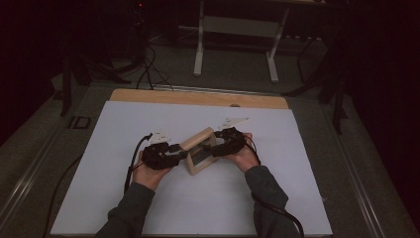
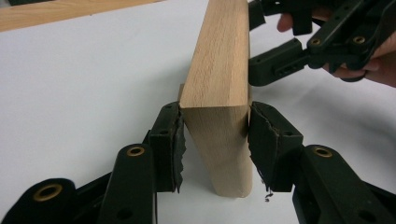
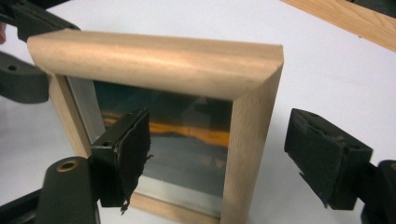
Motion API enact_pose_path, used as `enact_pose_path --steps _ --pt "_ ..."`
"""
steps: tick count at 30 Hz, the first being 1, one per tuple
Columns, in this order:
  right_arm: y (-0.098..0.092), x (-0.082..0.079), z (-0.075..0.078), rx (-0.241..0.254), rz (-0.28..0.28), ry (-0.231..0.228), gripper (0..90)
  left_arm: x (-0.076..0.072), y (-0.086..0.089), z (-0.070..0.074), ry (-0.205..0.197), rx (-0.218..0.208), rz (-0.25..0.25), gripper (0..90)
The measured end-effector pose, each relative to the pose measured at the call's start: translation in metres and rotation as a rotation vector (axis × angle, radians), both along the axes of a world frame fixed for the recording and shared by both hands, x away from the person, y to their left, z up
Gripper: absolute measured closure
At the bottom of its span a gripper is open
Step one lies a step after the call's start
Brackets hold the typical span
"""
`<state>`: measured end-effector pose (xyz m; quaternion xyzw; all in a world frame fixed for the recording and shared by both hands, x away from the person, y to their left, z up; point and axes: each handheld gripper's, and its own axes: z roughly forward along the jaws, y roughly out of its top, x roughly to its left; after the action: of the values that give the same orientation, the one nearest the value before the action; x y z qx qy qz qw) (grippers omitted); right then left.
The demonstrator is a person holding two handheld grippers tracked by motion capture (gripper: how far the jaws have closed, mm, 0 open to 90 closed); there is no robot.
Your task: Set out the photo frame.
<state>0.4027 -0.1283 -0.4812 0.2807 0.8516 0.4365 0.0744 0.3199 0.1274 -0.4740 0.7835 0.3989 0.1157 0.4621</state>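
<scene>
A light wooden picture frame [image 1: 200, 148] with a glass pane [image 3: 187, 140] stands upright on the white sheet [image 1: 124, 198]. My left gripper [image 2: 215, 140] is shut on one side rail of the frame [image 2: 219, 84], with a pad pressed against each face. My right gripper [image 3: 229, 156] is open and straddles the opposite rail [image 3: 252, 140]: one pad [image 3: 133, 149] sits in front of the glass, the other [image 3: 327, 158] stands well clear of the wood. In the high view the left gripper [image 1: 184, 152] and right gripper [image 1: 213, 148] flank the frame, each held by a hand.
The white sheet covers a wooden tabletop whose bare strip [image 1: 198, 97] shows along the far edge. Cables [image 1: 133, 163] trail off the left gripper toward the left. A white table stand [image 1: 198, 49] is on the dark floor beyond.
</scene>
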Motion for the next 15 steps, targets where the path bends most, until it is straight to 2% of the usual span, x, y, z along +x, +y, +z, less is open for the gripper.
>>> enact_pose_path --steps 5,10,15 --pt "0.0020 0.0048 0.0004 0.038 0.032 0.018 16.4 0.0012 -0.0024 0.0023 -0.004 0.020 -0.016 57.0" --pt "0.0046 0.0054 -0.0029 0.041 0.062 0.032 16.6 0.0040 -0.0003 0.0017 -0.001 0.012 -0.032 57.2" --pt "0.0025 0.0045 -0.0033 0.046 0.053 0.030 19.3 0.0069 0.0016 0.0006 0.004 -0.004 -0.049 57.6"
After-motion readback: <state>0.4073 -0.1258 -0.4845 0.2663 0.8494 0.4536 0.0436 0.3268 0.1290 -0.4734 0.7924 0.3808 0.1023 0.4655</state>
